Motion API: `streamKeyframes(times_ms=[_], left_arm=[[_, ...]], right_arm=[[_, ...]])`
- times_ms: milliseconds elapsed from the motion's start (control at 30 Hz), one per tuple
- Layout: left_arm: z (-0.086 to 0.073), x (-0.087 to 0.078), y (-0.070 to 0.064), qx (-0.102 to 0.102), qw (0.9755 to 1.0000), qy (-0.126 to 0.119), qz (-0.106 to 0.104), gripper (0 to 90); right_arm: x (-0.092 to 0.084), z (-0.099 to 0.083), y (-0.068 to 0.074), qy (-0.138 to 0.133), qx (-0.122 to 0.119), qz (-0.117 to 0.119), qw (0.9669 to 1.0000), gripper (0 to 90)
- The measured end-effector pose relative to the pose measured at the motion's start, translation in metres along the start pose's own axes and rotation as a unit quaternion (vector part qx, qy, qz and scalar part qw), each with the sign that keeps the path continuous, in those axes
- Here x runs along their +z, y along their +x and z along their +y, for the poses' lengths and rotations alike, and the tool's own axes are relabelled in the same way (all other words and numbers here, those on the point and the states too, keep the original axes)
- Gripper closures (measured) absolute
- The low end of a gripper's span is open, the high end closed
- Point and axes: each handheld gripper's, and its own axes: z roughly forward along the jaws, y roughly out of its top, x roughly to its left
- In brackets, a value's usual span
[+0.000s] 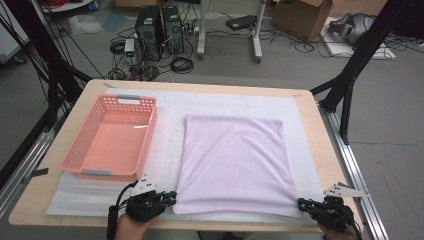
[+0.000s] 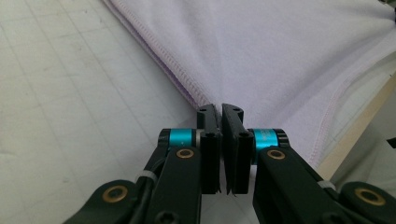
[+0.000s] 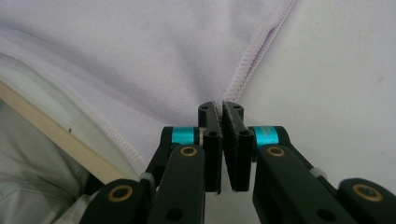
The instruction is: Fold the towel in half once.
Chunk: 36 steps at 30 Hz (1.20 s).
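A lilac towel (image 1: 232, 160) lies flat on the white mat, folded into a rectangle. My left gripper (image 1: 172, 198) is at its near left corner. In the left gripper view the stitched hems of the towel (image 2: 280, 46) run into the tips of that gripper (image 2: 220, 109), whose jaws are pressed together on the corner. My right gripper (image 1: 301, 203) is at the near right corner. In the right gripper view the towel (image 3: 116, 56) bunches slightly toward that gripper (image 3: 220, 106), which is shut on the corner. Both corners are pinched low, near the table's front edge.
A pink plastic basket (image 1: 150, 135) stands to the left of the towel on the white mat (image 1: 165, 150), with nothing in it. The wooden table (image 1: 310, 130) ends just right of the towel. Computers, cables and boxes sit on the floor beyond.
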Motion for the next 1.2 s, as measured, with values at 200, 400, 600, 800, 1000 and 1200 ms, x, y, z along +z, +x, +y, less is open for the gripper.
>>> streamKeyframes(times_ms=[200, 400, 600, 800, 1000, 1200], left_arm=[[0.018, 0.012, 0.011, -0.004, 0.9991, -0.036, 0.02, 50.2], [0.047, 0.031, 0.027, -0.009, 0.9978, -0.062, 0.021, 46.0], [0.073, 0.059, 0.046, -0.013, 0.9956, -0.093, 0.012, 46.0], [0.097, 0.077, 0.063, -0.026, 0.9953, -0.091, 0.022, 45.5], [0.121, 0.092, 0.082, -0.04, 0.9945, -0.086, 0.045, 45.0], [0.14, 0.111, 0.094, -0.046, 0.9945, -0.072, 0.06, 44.8]], right_arm=[[-0.001, 0.006, -0.007, -0.049, 0.009, -0.017, 0.9986, 62.6], [0.003, 0.022, -0.017, -0.096, 0.01, -0.037, 0.9946, 55.6], [0.018, 0.044, -0.026, -0.101, 0.008, -0.041, 0.994, 50.7], [0.033, 0.061, -0.036, -0.106, 0.013, -0.024, 0.994, 50.0], [0.045, 0.071, -0.043, -0.109, 0.013, -0.022, 0.9937, 43.3], [0.055, 0.075, -0.042, -0.097, 0.007, -0.035, 0.9946, 34.0]])
